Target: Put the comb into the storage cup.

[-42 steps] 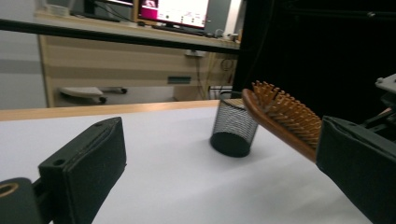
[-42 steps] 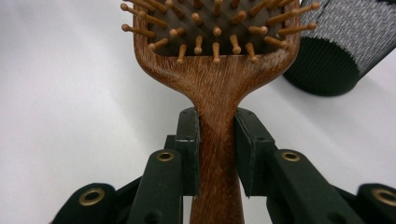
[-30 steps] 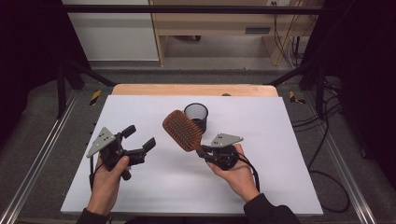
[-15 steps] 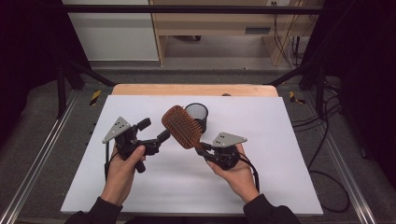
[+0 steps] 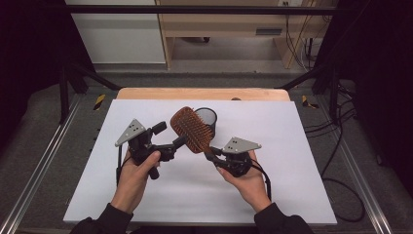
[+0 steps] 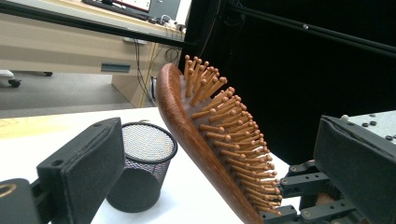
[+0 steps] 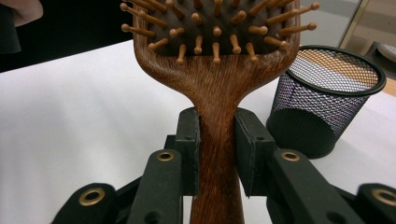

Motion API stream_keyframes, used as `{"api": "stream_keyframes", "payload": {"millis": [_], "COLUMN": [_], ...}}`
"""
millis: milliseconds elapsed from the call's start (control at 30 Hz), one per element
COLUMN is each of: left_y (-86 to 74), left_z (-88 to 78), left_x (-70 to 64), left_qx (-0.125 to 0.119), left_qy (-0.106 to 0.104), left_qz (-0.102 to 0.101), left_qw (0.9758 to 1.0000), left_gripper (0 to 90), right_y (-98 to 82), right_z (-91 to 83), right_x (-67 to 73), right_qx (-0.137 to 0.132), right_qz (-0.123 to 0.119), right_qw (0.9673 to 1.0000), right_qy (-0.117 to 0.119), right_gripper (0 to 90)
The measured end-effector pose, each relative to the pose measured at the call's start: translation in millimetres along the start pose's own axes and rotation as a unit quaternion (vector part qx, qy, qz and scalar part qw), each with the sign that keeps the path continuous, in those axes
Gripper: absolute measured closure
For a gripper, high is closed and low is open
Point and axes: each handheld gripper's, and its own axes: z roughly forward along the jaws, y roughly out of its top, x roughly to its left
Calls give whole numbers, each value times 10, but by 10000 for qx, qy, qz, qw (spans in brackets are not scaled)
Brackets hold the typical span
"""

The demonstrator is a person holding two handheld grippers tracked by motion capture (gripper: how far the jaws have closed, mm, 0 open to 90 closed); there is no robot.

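A wooden paddle hairbrush [image 5: 191, 128] with peg bristles is held up off the table, tilted up and to the left. My right gripper [image 5: 211, 155] is shut on its handle [image 7: 217, 154], one pad on each side. My left gripper [image 5: 170, 135] is open at the left edge of the brush head. In the left gripper view the brush head [image 6: 210, 140] stands between the wide-apart pads [image 6: 84, 168], and neither pad touches it. A black mesh cup [image 5: 208, 117] stands upright on the table just behind the brush.
The white tabletop [image 5: 292, 161] has a wooden strip [image 5: 204, 93] along its far edge. Metal rails [image 5: 44, 165] run down the left side, and cables [image 5: 341, 146] lie on the floor to the right. A desk [image 5: 219, 29] stands beyond the table.
My left gripper has moved right and a little up, from the open table to the brush head, so its jaws now flank the head. The right gripper and brush have stayed put.
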Motion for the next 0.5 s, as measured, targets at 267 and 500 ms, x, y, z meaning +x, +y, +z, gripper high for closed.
{"api": "stream_keyframes", "payload": {"millis": [267,500], "left_y": [10,33], "left_z": [54,105], "left_x": [-9,-24], "left_qx": [58,79], "left_qy": [-9,-34], "left_qz": [-104,-188], "left_qw": [9999,9998], "left_gripper": [24,29], "right_y": [7,13], "right_z": [-16,-19], "right_x": [4,30], "right_qx": [-73,-125], "right_qz": [-14,-67], "right_qw": [10000,9999], "right_qy": [-22,-24], "right_gripper": [729,729]}}
